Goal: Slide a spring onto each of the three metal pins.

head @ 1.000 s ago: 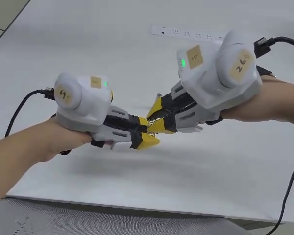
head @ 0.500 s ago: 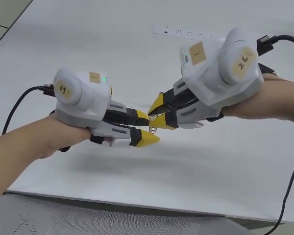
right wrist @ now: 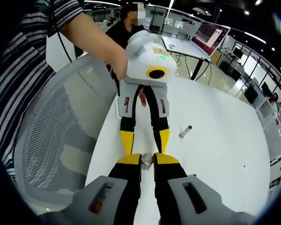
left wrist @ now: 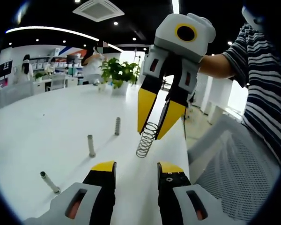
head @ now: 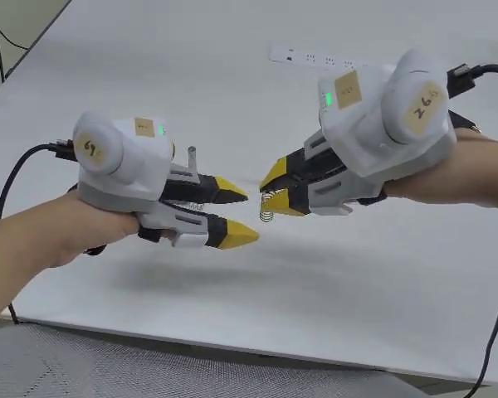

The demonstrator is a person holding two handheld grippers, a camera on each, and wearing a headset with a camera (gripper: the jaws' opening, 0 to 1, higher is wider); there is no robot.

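The right hand-held gripper (head: 272,192) is clenched on a spring (head: 268,207). It pinches the top coils between its yellow jaw tips, and the rest of the coil hangs free below them, in the air above the table (head: 340,274). The left hand-held gripper (head: 245,215) faces it tip to tip, its jaws released and spread with nothing between them, just beside the spring but apart from it. In the left gripper view the spring dangles slightly tilted from the right one's tips, above and beyond the left jaws. Three pins (left wrist: 90,145) stand in a row on the table to the left in that view, the far two upright and the nearest pin (left wrist: 49,182) leaning. In the head view one pin rises just behind the left hand-held gripper's body. In the right gripper view the spring's round end shows between the closed tips, with the open left jaws just beyond it. A power strip (head: 324,60) lies at the far side of the table, and a mesh chair (right wrist: 56,140) stands at its edge.
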